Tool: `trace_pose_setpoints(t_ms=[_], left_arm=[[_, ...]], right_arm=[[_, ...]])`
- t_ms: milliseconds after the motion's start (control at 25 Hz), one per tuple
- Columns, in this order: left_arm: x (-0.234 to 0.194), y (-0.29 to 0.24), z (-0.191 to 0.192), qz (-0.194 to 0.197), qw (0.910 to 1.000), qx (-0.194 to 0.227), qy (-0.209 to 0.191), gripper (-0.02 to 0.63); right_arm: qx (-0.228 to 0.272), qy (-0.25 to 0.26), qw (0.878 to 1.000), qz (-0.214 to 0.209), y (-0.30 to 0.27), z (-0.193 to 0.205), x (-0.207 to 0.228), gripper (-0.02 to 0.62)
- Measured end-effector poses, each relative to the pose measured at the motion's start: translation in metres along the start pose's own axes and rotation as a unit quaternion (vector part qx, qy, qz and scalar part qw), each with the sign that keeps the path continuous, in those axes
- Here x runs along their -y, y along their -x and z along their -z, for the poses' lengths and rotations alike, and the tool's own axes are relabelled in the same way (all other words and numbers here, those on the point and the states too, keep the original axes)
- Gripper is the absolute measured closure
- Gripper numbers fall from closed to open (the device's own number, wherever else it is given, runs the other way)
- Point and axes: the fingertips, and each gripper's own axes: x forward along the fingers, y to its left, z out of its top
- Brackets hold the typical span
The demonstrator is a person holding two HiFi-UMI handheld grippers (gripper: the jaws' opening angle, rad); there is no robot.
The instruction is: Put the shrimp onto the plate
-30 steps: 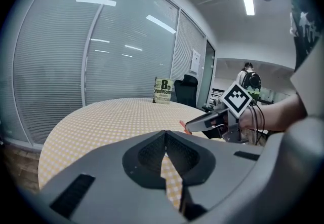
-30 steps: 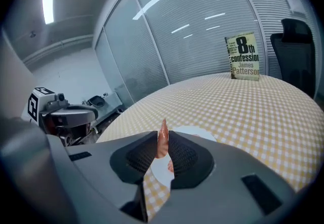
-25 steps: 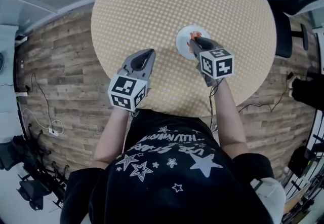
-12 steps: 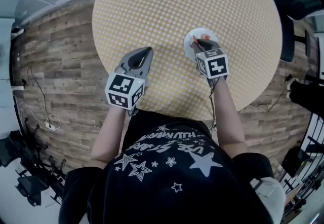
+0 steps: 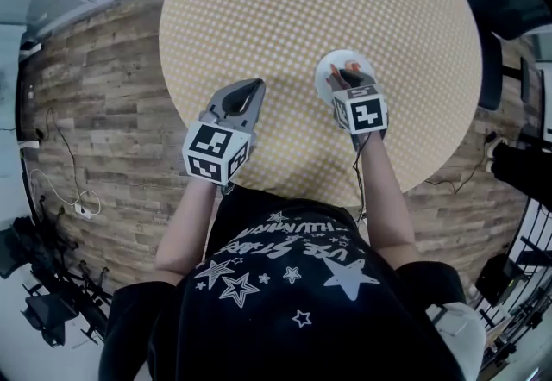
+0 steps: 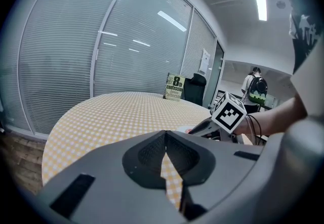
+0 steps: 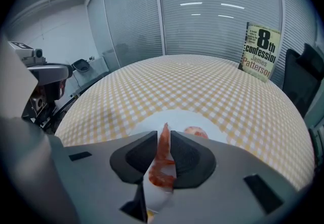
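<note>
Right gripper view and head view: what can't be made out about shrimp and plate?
- Shrimp: right gripper view, the right gripper hides its lower end; contact with the plate cannot be told.
- Plate: head view, near part covered by the right gripper.
- Orange piece on the plate: partly hidden by the jaws, too small to identify.

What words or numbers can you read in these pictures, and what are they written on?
"8th confession" and "James Patterson": on the pale yellow-green book at the far edge of the round checked table.
Pale lettering on the person's black starred T-shirt: upside down, too warped to read.
White sheet on the far glass partition: too small to read.
Black-and-white marker cubes: patterns only, no letters.
</note>
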Motion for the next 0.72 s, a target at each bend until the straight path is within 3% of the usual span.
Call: trace_pose_setpoints(t_ms=[320,720], left_arm=[[0.016,0.009,-0.013,-0.013,0.9997,0.013,-0.013,0.604],[0.072,0.038,-0.023,-0.039,0.9978,0.047,-0.026,0.604]], right_arm=[[0.050,-0.018,0.999,-0.007,0.025,-0.015,0.000,0.520],[0.132,-0.013,0.990,-0.043,0.097,-0.024,-0.016,0.520]])
